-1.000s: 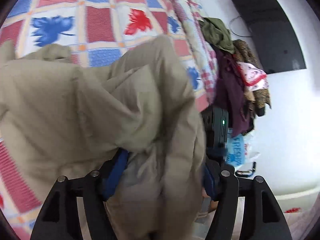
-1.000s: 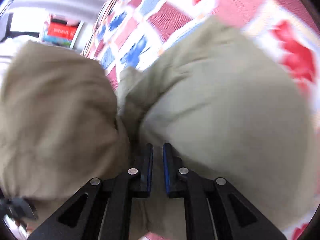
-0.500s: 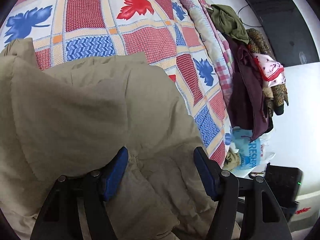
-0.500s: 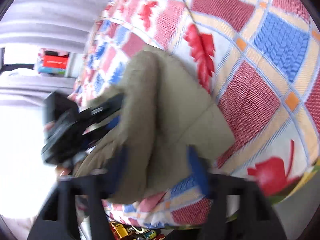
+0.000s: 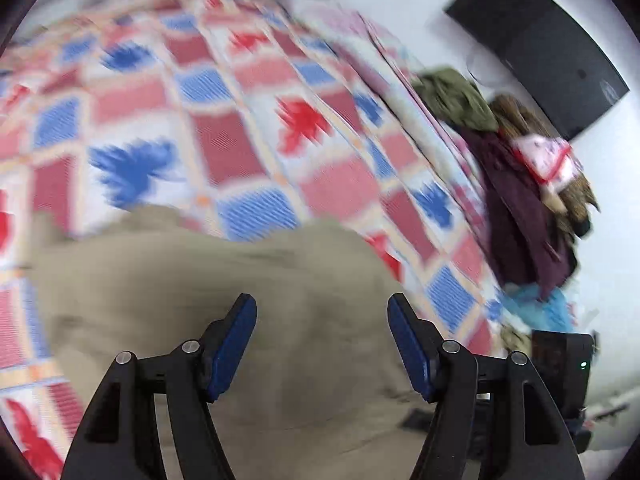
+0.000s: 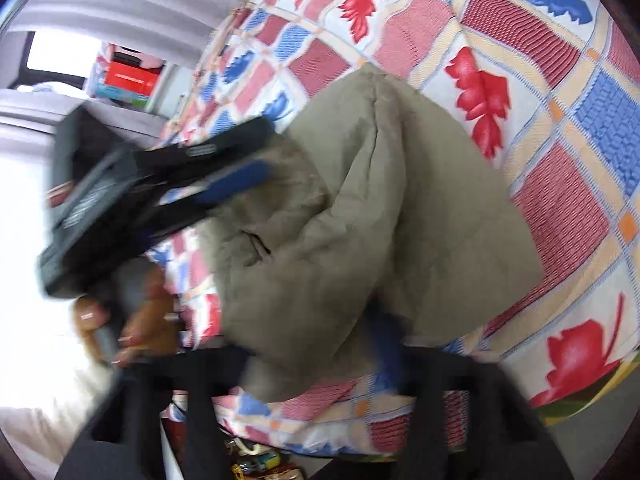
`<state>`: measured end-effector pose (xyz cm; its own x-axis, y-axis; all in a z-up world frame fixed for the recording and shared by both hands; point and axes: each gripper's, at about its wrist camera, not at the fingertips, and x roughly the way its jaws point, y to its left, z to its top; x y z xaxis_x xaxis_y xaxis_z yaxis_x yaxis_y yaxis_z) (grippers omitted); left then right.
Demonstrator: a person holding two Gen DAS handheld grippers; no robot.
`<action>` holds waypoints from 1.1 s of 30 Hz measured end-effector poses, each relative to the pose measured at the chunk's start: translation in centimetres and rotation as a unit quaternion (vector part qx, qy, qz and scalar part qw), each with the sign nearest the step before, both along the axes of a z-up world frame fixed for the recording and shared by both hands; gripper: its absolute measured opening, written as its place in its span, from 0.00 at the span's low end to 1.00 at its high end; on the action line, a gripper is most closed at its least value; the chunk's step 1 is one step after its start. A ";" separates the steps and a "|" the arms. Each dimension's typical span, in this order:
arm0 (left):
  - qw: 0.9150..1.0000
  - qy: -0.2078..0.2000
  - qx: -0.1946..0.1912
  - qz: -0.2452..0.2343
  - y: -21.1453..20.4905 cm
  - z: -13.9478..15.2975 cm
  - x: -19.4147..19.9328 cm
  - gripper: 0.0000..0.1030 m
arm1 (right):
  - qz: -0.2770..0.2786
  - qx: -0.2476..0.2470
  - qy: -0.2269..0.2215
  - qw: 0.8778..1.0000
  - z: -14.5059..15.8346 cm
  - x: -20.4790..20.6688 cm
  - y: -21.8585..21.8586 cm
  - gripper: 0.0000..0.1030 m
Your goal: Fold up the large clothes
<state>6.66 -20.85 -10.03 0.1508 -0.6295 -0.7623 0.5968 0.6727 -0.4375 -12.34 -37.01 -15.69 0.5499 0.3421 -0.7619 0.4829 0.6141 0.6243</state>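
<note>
A khaki padded jacket (image 6: 360, 216) lies folded in a bundle near the edge of the bed, also filling the low middle of the left wrist view (image 5: 224, 296). My left gripper (image 5: 322, 320) hangs open just above it with nothing between its blue pads. The right wrist view shows that same left gripper (image 6: 260, 152), held by a hand (image 6: 140, 320), over the jacket's left side. My right gripper (image 6: 312, 348) is blurred at the jacket's near edge. Its jaws are closing but still apart, and a fold of jacket hides one finger.
The patchwork quilt (image 5: 248, 128) with red and blue leaves covers the bed. A pile of clothes (image 5: 520, 184) sits at its far right edge under a dark wall screen (image 5: 536, 44). Small toys (image 6: 256, 460) lie below the bed's near edge. Boxes (image 6: 128, 76) stand at the back left.
The jacket, bunched and lifted in both grippers a second ago, now lies folded on the quilt. The left gripper has let it go and drawn back. The right gripper has opened and backed away.
</note>
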 end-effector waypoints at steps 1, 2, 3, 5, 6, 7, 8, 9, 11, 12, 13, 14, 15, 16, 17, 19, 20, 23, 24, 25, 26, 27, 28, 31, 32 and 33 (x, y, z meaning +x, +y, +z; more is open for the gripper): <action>1.000 -0.015 0.008 0.023 1.4 0.1 0.5 0.67 | 0.000 -0.022 0.014 1.000 -0.1 -0.1 0.0 0.19; 0.999 -0.021 0.019 0.046 2.9 -0.2 1.2 0.67 | -0.002 -0.030 0.017 0.999 -0.2 -0.2 -0.1 0.17; 0.997 -0.015 0.030 0.068 4.1 -0.9 2.0 0.67 | -0.002 -0.037 0.020 0.999 -0.1 -0.3 -0.2 0.17; 0.994 0.009 0.048 0.102 5.8 -3.0 3.6 0.67 | 0.006 -0.063 0.022 0.998 0.5 -0.5 0.1 0.15; 0.992 0.019 0.051 0.110 6.0 -3.9 4.1 0.67 | 0.013 -0.081 0.020 0.996 0.9 -0.6 0.2 0.15; 0.992 0.027 0.048 0.114 5.9 -4.6 4.5 0.67 | 0.022 -0.101 0.020 0.994 1.3 -0.4 0.5 0.15; 0.992 0.029 0.049 0.114 5.3 -5.1 4.7 0.67 | 0.028 -0.117 0.020 0.993 1.6 -0.2 0.7 0.15; 0.992 0.023 0.053 0.109 4.5 -5.4 4.7 0.67 | 0.032 -0.126 0.021 0.991 1.7 -0.3 0.7 0.15; 0.994 0.008 0.062 0.085 2.0 -5.8 4.4 0.67 | 0.031 -0.132 0.030 0.990 1.4 -0.4 0.3 0.15; 0.995 0.002 0.066 0.073 0.5 -6.1 4.1 0.67 | 0.026 -0.134 0.036 0.990 1.4 -0.7 0.0 0.14; 0.996 -0.001 0.068 0.064 -0.9 -6.2 3.8 0.67 | 0.018 -0.136 0.046 0.990 1.0 -1.1 -0.4 0.14; 0.996 -0.005 0.070 0.051 -2.4 -6.4 3.5 0.67 | 0.007 -0.136 0.055 0.989 0.6 -1.6 -0.9 0.15; 0.996 -0.008 0.072 0.043 -3.5 -6.6 3.2 0.67 | -0.005 -0.135 0.064 0.989 0.1 -1.7 -1.5 0.15; 0.997 -0.011 0.074 0.035 -4.6 -6.9 3.0 0.67 | -0.016 -0.134 0.072 0.988 -0.1 -2.3 -1.9 0.15; 0.996 -0.012 0.078 0.028 -5.6 -7.1 2.7 0.67 | -0.027 -0.134 0.080 0.987 -0.5 -2.9 -2.3 0.15; 0.996 -0.013 0.084 0.022 -6.7 -7.4 2.4 0.67 | -0.042 -0.133 0.093 0.986 -1.4 -3.9 -3.2 0.15; 0.996 -0.014 0.086 0.019 -7.1 -7.6 2.4 0.67 | -0.047 -0.127 0.099 0.986 -2.2 -4.2 -3.7 0.15; 0.995 -0.017 0.095 0.016 -7.4 -7.9 2.2 0.67 | -0.053 -0.104 0.106 0.988 -4.6 -4.6 -4.6 0.15; 0.995 -0.019 0.099 0.014 -7.3 -7.9 2.1 0.67 | -0.051 -0.100 0.109 0.988 -5.3 -4.5 -4.6 0.16; 0.994 -0.021 0.102 0.013 -7.2 -8.0 2.1 0.67 | -0.052 -0.092 0.112 0.988 -5.7 -4.4 -4.7 0.16; 0.994 -0.023 0.104 0.010 -7.1 -8.1 2.1 0.67 | -0.054 -0.082 0.114 0.989 -5.6 -4.5 -4.8 0.17; 0.994 -0.022 0.104 0.009 -6.9 -8.1 2.2 0.67 | -0.055 -0.072 0.114 0.989 -5.5 -4.6 -5.0 0.17; 0.994 -0.020 0.104 0.010 -6.8 -8.1 2.3 0.67 | -0.055 -0.061 0.110 0.991 -5.0 -4.8 -5.2 0.17; 0.995 -0.017 0.102 0.014 -6.4 -8.1 2.5 0.67 | -0.058 -0.059 0.073 0.994 -2.6 -6.1 -5.8 0.18; 0.994 -0.017 0.102 0.015 -6.3 -8.1 2.6 0.67 | -0.056 -0.067 0.058 0.995 -1.5 -6.4 -5.8 0.18; 0.994 -0.018 0.102 0.016 -6.3 -8.1 2.6 0.67 | -0.050 -0.078 0.043 0.995 -0.4 -6.6 -5.9 0.19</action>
<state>9.25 -27.12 -18.11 0.1974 -0.4559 -0.8679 0.5865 0.7643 -0.2681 -18.92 -42.88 -16.10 0.5052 0.1635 -0.8474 0.5936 0.6469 0.4787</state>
